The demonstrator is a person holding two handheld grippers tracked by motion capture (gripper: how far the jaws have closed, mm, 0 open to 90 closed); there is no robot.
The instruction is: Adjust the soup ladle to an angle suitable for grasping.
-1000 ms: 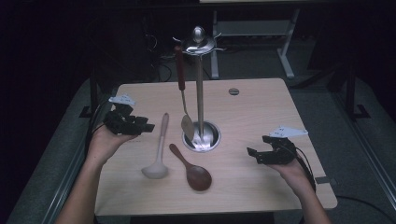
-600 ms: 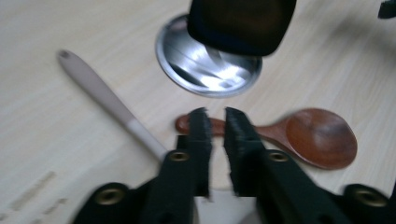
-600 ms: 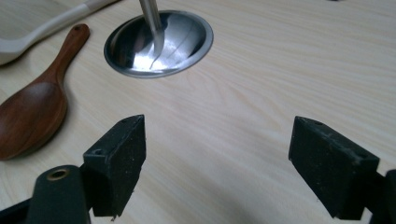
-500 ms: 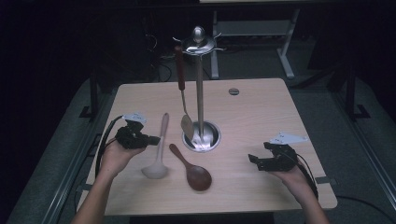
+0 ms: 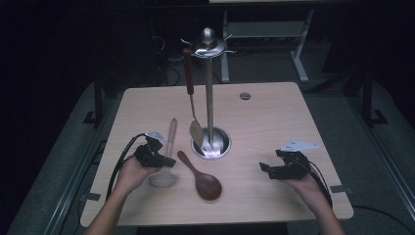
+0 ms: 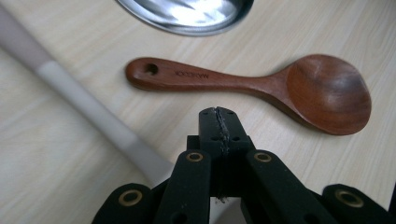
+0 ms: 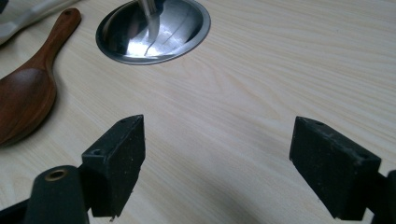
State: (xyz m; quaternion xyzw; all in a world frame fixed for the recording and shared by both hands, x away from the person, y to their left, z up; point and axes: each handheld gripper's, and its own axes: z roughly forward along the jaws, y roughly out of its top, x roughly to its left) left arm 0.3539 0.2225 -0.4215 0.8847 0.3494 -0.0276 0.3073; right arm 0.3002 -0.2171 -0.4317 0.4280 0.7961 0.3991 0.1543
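A pale ladle (image 5: pixel 170 142) lies on the wooden table (image 5: pixel 264 117), its bowl toward the near edge. Beside it lies a dark wooden spoon (image 5: pixel 203 181). My left gripper (image 5: pixel 166 160) sits low over the ladle's handle. In the left gripper view its jaws (image 6: pixel 218 126) are pressed together with nothing between them; the ladle handle (image 6: pixel 88 109) runs past on the left and the wooden spoon (image 6: pixel 280 86) lies just ahead. My right gripper (image 5: pixel 264 169) rests near the front right, and in the right gripper view (image 7: pixel 217 154) its jaws stand wide apart over bare wood.
A steel utensil stand (image 5: pixel 209 93) rises from a round base (image 5: pixel 211 144) mid-table. A slotted turner with a brown handle (image 5: pixel 188 73) hangs from its top. A small round grommet (image 5: pixel 244 96) sits near the far edge. The floor around is dark.
My left hand has come down and inward from the table's left edge to the ladle handle. The right hand has hardly shifted.
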